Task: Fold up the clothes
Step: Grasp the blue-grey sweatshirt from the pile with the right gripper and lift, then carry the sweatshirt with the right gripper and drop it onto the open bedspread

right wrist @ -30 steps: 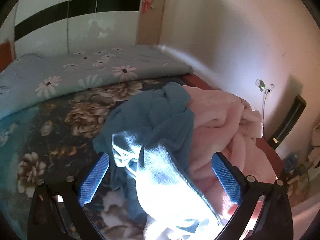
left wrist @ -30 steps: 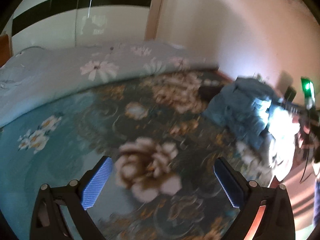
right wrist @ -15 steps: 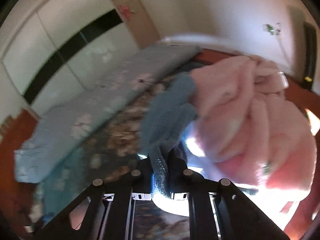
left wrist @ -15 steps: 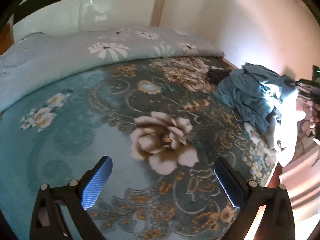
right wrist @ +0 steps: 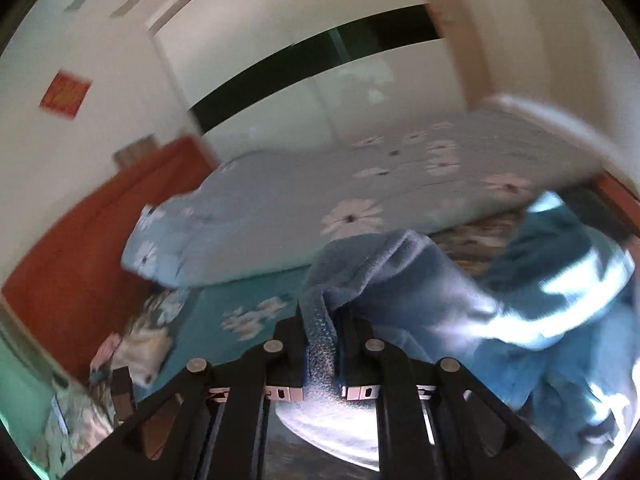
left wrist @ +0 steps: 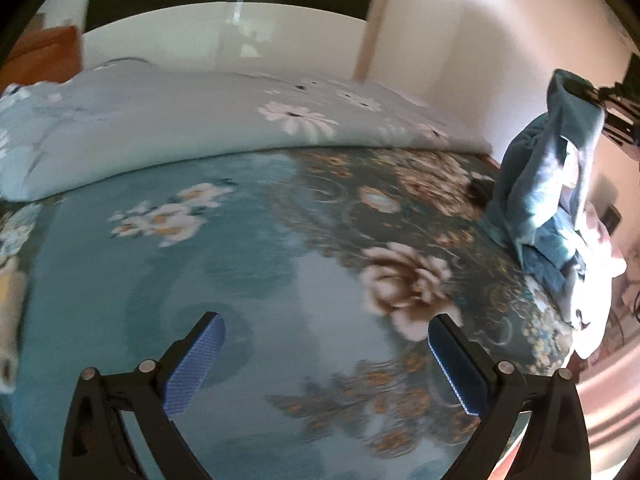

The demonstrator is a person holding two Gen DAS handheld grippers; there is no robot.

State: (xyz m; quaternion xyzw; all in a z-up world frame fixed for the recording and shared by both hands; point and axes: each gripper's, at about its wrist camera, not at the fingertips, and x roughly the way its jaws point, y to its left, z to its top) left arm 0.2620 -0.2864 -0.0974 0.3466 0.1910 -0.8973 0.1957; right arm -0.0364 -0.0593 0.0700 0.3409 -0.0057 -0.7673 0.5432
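A blue fleece garment (left wrist: pixel 548 184) hangs stretched upward at the right edge of the bed in the left wrist view, its top pinched by my right gripper (left wrist: pixel 600 100). Seen from the right wrist, my right gripper (right wrist: pixel 322 344) is shut on a fold of the blue garment (right wrist: pixel 440 296), whose body trails down to the right. My left gripper (left wrist: pixel 324 364) is open over the floral bedspread (left wrist: pixel 260 264), with nothing between its blue pads. A pale pink garment (left wrist: pixel 600 256) lies under the blue one near the bed's edge.
A light blue daisy-print duvet (left wrist: pixel 180 120) is bunched along the far side of the bed. A white wardrobe with a black stripe (left wrist: pixel 224 0) stands behind it. A wooden headboard (right wrist: pixel 80 240) is at the left in the right wrist view.
My right gripper closed on the blue garment and has lifted it off the pink pile, swinging toward the bed's middle. My left gripper stayed open over the bedspread, its view shifting slightly.
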